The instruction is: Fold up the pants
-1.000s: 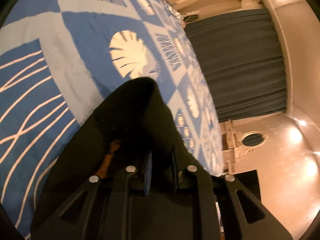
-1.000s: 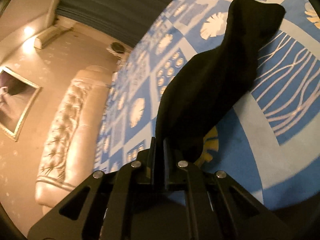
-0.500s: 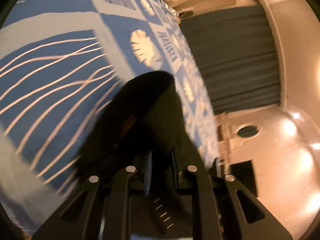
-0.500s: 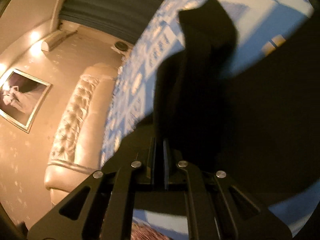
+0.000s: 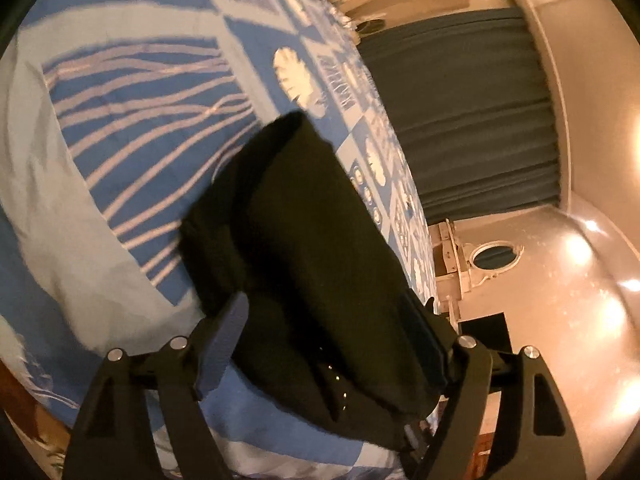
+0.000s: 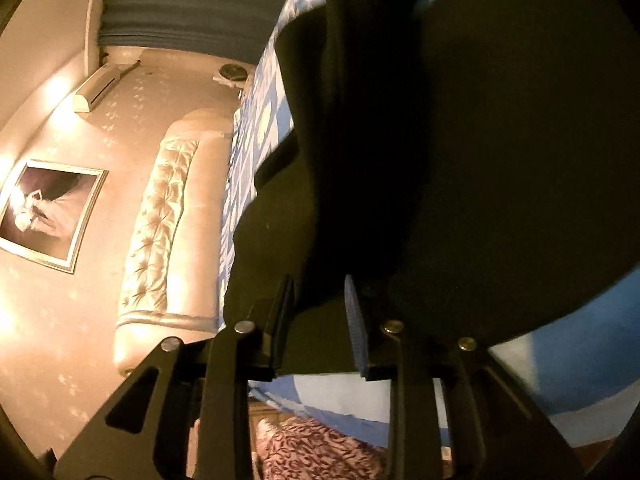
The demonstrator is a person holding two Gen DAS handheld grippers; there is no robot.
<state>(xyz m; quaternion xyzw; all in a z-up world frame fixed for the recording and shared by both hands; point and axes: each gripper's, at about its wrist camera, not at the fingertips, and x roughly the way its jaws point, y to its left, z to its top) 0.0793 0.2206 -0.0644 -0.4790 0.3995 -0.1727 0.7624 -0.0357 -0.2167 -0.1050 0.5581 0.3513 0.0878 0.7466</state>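
The black pants (image 5: 312,248) lie folded on the blue and white patterned bedspread (image 5: 132,128), their long axis running away from the cameras up the bed toward the dark curtain (image 5: 472,120). The left hand-held gripper (image 5: 324,340) has just been opening; its jaws stand wide, the pants' near end lying loose between them. The right hand-held gripper (image 6: 318,320) has also just been opening to a narrow gap, with cloth of the pants (image 6: 440,160) between the jaws but apparently unpressed. A tufted headboard (image 6: 156,232) and a framed picture (image 6: 48,212) stand at the wall.
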